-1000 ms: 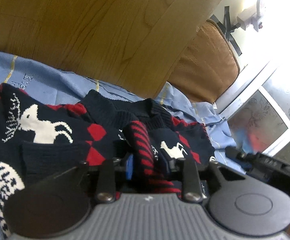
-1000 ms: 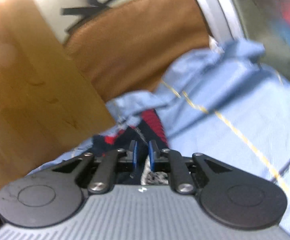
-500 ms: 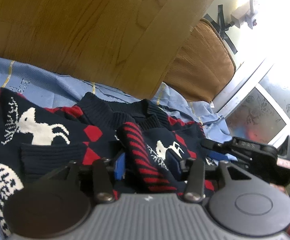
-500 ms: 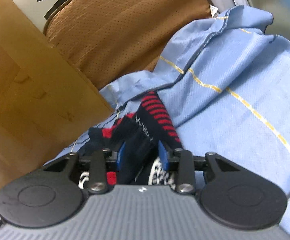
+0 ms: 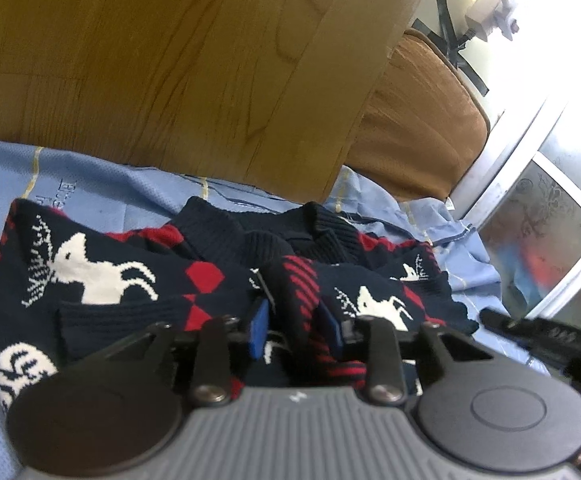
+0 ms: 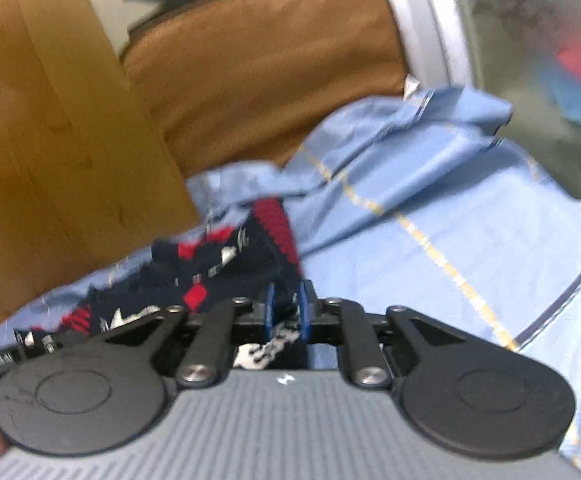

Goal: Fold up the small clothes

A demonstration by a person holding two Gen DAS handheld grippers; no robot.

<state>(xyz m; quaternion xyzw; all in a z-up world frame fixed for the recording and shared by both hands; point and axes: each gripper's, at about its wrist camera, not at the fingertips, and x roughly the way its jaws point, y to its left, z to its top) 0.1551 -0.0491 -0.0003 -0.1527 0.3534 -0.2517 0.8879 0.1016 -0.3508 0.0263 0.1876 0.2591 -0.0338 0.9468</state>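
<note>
Up close, the left tongs stood spread, a striped fold of the navy sweater lying loose between the blue pads. That sweater lay bunched on the blue sheet, its collar edge close to the wooden panel. The right tongs were drawn nearly together, pinching the sweater's red-striped edge. Open sheet spread wide to the right of that pinch, reaching the window frame. A brown cushion closed off the far edge behind the rumpled sheet.
</note>
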